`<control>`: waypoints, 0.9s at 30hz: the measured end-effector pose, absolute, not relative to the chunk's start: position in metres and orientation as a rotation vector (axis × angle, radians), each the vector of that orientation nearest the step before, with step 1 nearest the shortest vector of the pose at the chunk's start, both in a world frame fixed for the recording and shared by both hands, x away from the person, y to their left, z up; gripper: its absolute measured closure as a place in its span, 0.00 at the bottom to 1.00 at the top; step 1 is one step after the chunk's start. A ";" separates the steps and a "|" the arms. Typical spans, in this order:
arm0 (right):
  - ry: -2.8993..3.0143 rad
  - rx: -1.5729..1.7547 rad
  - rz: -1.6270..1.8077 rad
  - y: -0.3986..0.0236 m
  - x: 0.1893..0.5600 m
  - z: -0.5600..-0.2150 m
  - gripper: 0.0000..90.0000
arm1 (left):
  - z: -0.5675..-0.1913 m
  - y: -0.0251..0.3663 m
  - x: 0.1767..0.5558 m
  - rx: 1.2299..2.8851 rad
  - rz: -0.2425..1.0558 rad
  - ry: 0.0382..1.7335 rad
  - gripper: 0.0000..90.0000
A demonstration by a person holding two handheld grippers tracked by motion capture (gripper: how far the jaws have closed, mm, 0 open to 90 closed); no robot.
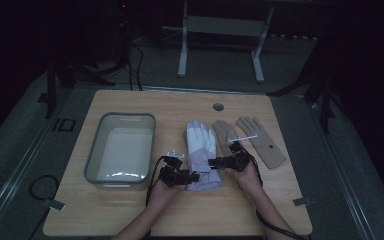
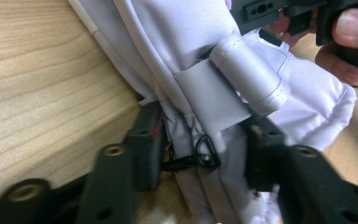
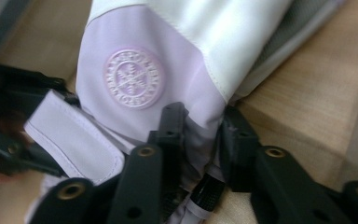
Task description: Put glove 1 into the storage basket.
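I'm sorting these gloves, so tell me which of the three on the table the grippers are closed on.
The padded white-and-lilac glove, leftmost, nearest the bin. Both grippers pinch its cuff; the two tan gloves to its right lie untouched.

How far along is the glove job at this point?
Early. The bin holds nothing, so no glove is stowed yet. In hand: both grippers, left and right, pinch the cuff of the white padded glove, which lies on the table. The two tan gloves lie untouched, probably next.
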State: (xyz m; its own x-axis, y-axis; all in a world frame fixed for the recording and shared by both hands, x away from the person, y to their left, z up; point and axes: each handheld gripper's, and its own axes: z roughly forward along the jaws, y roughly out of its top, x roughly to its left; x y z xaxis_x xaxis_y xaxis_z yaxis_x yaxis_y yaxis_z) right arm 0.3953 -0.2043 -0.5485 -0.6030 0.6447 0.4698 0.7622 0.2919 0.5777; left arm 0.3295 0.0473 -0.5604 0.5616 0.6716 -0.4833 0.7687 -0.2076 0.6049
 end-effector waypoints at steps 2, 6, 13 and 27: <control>-2.509 -1.316 -1.193 -0.197 0.389 -0.542 0.85 | -0.557 0.045 0.329 1.959 -0.127 1.152 0.74; -2.625 -1.315 -1.178 -0.190 0.381 -0.536 0.87 | -0.553 0.044 0.330 1.983 -0.134 1.152 0.79; -2.676 -1.322 -1.175 -0.184 0.375 -0.528 0.87 | -0.543 0.041 0.329 2.032 -0.122 1.140 0.81; -2.741 -1.276 -1.267 -0.177 0.368 -0.478 0.88 | -0.490 0.052 0.332 2.080 -0.071 1.047 0.82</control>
